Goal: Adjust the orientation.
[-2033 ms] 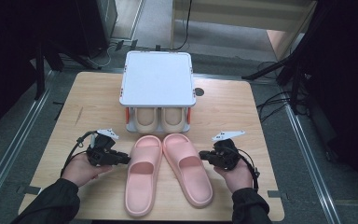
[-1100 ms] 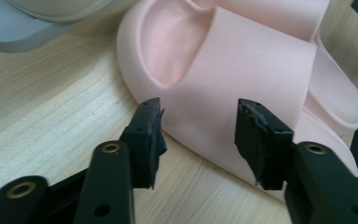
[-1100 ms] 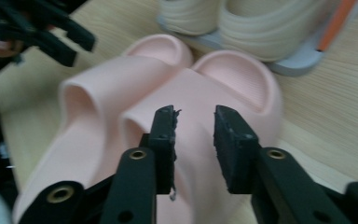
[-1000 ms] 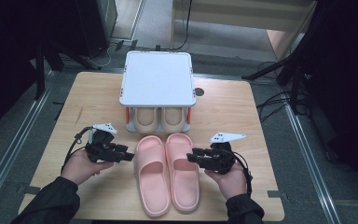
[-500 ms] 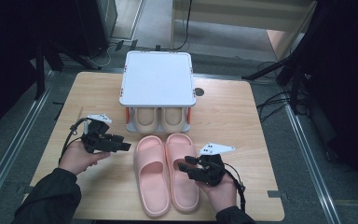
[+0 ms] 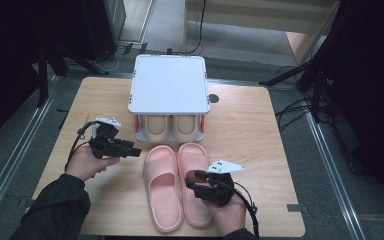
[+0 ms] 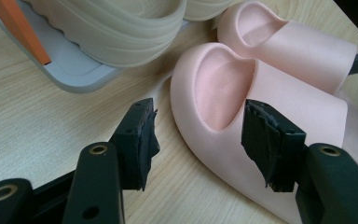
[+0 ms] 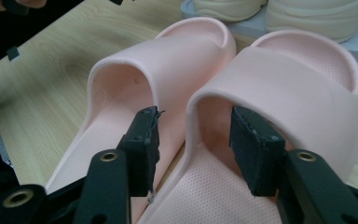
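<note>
Currently: 2 pink slippers lie side by side on the table [image 6: 260,130], toes toward a white 2-tier rack [image 6: 169,84] holding a beige pair [image 6: 172,127].
Right gripper [image 6: 200,184]: jaws apart, straddling the inner edge of the right pink slipper's [image 6: 196,165] strap; 1 jaw sits inside the strap opening, the other in the gap between the 2 slippers. Not yet closed on it.
Left gripper [image 6: 132,150]: jaws apart, holding nothing, just beside the toe of the left pink slipper [image 6: 162,175], aimed at it.
Rack: beyond both grippers, past the slipper toes.
Risk 1: closing the right gripper may catch the neighbouring slipper's wall too, since the 2 touch.
Risk 2: soft foam strap could deform and slip from a shallow bite.
Risk 3: left gripper could nudge its slipper sideways into the other.
</note>
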Demonstrator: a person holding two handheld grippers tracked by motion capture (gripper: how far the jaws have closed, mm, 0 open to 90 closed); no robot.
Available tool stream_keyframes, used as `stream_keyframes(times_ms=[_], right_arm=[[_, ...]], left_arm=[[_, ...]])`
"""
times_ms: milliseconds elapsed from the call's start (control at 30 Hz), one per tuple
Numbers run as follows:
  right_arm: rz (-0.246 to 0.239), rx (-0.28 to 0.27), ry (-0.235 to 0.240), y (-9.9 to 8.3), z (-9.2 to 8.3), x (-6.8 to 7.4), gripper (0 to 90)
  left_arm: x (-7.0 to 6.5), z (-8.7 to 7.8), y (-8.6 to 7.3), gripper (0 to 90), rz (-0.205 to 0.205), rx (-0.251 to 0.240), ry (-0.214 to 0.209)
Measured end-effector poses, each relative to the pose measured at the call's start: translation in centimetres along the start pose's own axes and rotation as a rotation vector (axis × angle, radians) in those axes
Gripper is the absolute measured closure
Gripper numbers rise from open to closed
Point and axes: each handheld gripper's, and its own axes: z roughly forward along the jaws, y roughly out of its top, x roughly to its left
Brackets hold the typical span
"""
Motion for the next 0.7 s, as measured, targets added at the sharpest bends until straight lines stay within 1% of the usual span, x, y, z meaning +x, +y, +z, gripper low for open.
stream_keyframes(times_ms=[200,300,433,500,633,700], right_arm=[[-0.015,0.025,-0.023,-0.4,1.1,0.8,49.6],[-0.021,0.02,-0.04,-0.5,1.5,0.9,46.9],[-0.013,0.017,-0.055,-0.5,2.1,1.0,42.3],[0.002,0.015,-0.052,-0.5,2.5,1.0,41.0],[0.002,0.014,-0.067,-0.4,3.2,1.4,39.2],[0.003,0.008,-0.082,-0.2,3.6,1.7,38.5]], left_arm=[[0.1,-0.1,0.0,44.0,-0.004,0.002,-0.002],[0.1,-0.1,0.0,44.0,-0.005,0.003,0.0],[0.1,0.0,0.0,44.0,-0.004,0.008,0.003],[0.0,0.0,-0.1,44.1,0.003,0.013,0.004],[0.0,-0.1,-0.3,44.1,-0.005,0.01,0.007],[0.0,-0.2,-0.4,44.1,-0.001,0.011,0.01]])
